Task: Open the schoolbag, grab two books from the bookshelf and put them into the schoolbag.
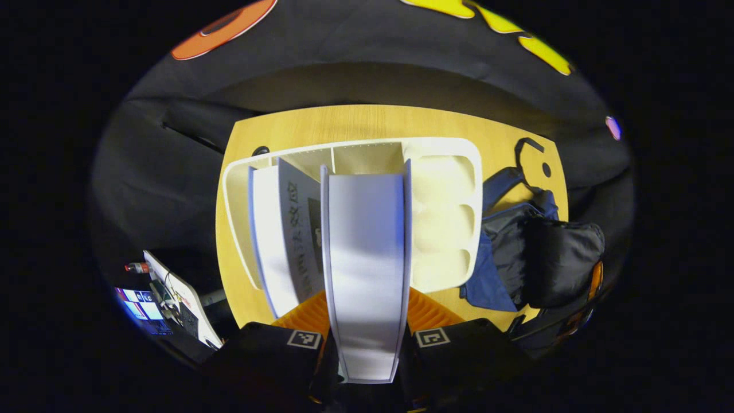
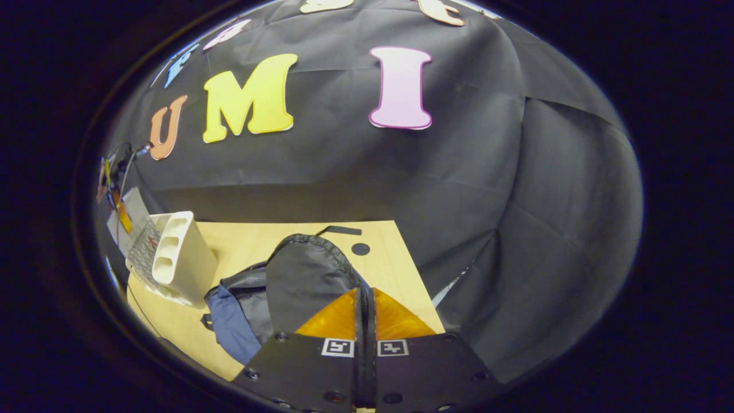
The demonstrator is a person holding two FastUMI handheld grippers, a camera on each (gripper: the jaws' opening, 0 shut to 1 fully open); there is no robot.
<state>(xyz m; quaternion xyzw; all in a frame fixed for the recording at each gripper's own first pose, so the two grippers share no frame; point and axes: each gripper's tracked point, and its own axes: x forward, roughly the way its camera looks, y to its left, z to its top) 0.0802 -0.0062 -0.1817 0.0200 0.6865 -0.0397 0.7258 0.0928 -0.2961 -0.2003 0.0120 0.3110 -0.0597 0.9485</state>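
Observation:
My left gripper [image 1: 367,301] is shut on a thick white-edged book [image 1: 367,241], which stands edge-on between its fingers above the white bookshelf [image 1: 447,201]. A second book [image 1: 281,241] leans in the shelf's left compartment. The dark schoolbag [image 1: 533,258] with blue trim lies on the table to the right of the shelf. In the right gripper view, my right gripper [image 2: 364,298] is shut at the rim of the schoolbag [image 2: 304,281], whose black flap stands lifted. The bookshelf [image 2: 178,258] stands to the bag's left.
The shelf and bag rest on a wooden table [image 1: 344,123] with black cloth behind and beside it. Beyond the table's left edge are a lit screen [image 1: 140,310], a white board and a small bottle [image 1: 135,267]. Two dark cable holes mark the tabletop [image 2: 246,241].

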